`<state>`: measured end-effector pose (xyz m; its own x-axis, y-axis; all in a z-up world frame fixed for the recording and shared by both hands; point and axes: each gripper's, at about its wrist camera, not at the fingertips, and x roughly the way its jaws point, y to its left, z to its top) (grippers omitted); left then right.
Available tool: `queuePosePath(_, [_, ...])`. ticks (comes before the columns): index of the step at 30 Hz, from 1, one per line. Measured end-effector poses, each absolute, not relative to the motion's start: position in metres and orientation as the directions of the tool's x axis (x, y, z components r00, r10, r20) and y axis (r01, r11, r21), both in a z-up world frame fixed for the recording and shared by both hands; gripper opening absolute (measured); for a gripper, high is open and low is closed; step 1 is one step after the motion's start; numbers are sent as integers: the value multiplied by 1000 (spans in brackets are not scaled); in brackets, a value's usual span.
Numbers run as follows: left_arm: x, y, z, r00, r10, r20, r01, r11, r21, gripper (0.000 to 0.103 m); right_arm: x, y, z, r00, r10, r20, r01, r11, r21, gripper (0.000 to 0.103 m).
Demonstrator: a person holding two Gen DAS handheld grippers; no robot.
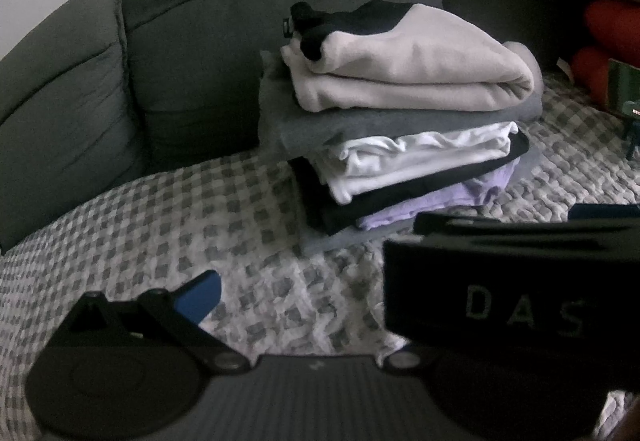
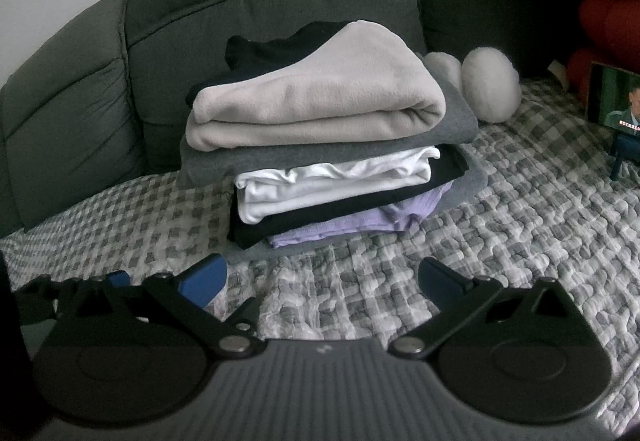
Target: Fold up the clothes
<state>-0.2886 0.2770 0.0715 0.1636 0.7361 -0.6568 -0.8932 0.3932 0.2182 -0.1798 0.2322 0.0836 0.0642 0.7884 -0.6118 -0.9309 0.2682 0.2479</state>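
Folded clothes stack (image 2: 328, 153), beige fleece uppermost, is squared on checked quilt (image 2: 520, 225) against grey sofa; right gripper (image 2: 324, 281) jaws spread, empty; left gripper (image 1: 360, 273) jaws: cannot tell.

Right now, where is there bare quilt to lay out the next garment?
Bare checked quilt lies between the open right gripper and the folded stack, and left toward the sofa back. Right is crowded: plush toy, phone.
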Motion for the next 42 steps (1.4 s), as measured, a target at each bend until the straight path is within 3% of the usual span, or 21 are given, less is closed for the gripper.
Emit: queuePosePath(42, [-289, 279, 70, 162, 728, -666, -896, 391, 209, 102, -180, 233, 83, 63, 786, -614, -932, 267, 245, 103])
